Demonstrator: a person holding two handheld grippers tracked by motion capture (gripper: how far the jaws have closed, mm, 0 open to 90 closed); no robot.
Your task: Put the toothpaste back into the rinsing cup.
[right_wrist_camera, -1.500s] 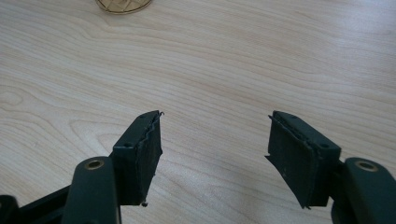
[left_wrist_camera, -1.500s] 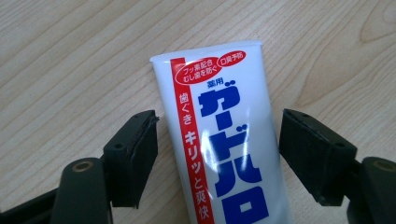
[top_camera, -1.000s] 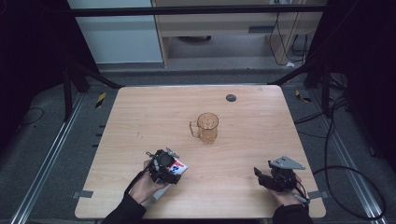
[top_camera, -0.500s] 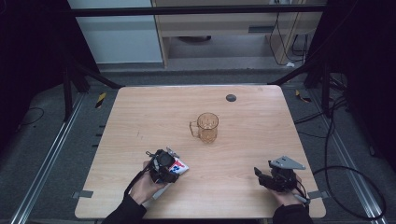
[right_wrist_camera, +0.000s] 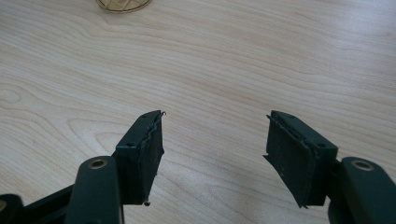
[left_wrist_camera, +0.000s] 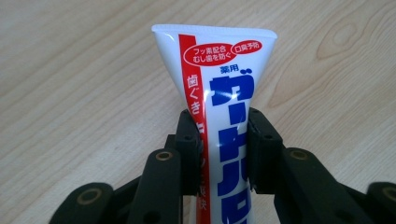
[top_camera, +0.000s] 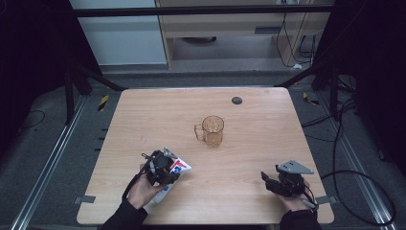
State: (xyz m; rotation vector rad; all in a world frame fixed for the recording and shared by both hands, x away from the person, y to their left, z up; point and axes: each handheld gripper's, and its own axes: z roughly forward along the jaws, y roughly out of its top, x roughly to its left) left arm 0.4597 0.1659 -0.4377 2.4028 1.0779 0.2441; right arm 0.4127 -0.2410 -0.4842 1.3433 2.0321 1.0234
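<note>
- High view: the left gripper [top_camera: 163, 167] sits near the front left part of the wooden table [top_camera: 268, 120], held in the person's left hand [top_camera: 141, 189], with a toothpaste tube [top_camera: 178, 166] poking out from it toward the table's middle.
- Left gripper view: both black jaws are pressed against the sides of the toothpaste tube [left_wrist_camera: 224, 121], clamping it about midway along the visible part; the flat crimped end stands clear beyond the jaw tips.
- That tube is white with a red stripe down one side and large blue Japanese lettering; wood grain lies behind it, and I cannot tell whether it is lifted or resting on the table.
- High view again: the right gripper [top_camera: 273, 181] rests low near the front right corner, well apart from the left one, with its grey three-cornered plate [top_camera: 293, 167] on top and a cable trailing off to the right.
- Right gripper view: the right gripper [right_wrist_camera: 215, 140] has its jaws spread wide, with bare tabletop between them and nothing in their grasp.
- An amber glass mug [top_camera: 211, 130] stands upright near the table's centre, handle turned to the left; its base [right_wrist_camera: 122, 4] peeks in at the top edge of the right gripper view.
- A small dark round disc [top_camera: 236, 100] lies toward the far edge, beyond the mug.
</note>
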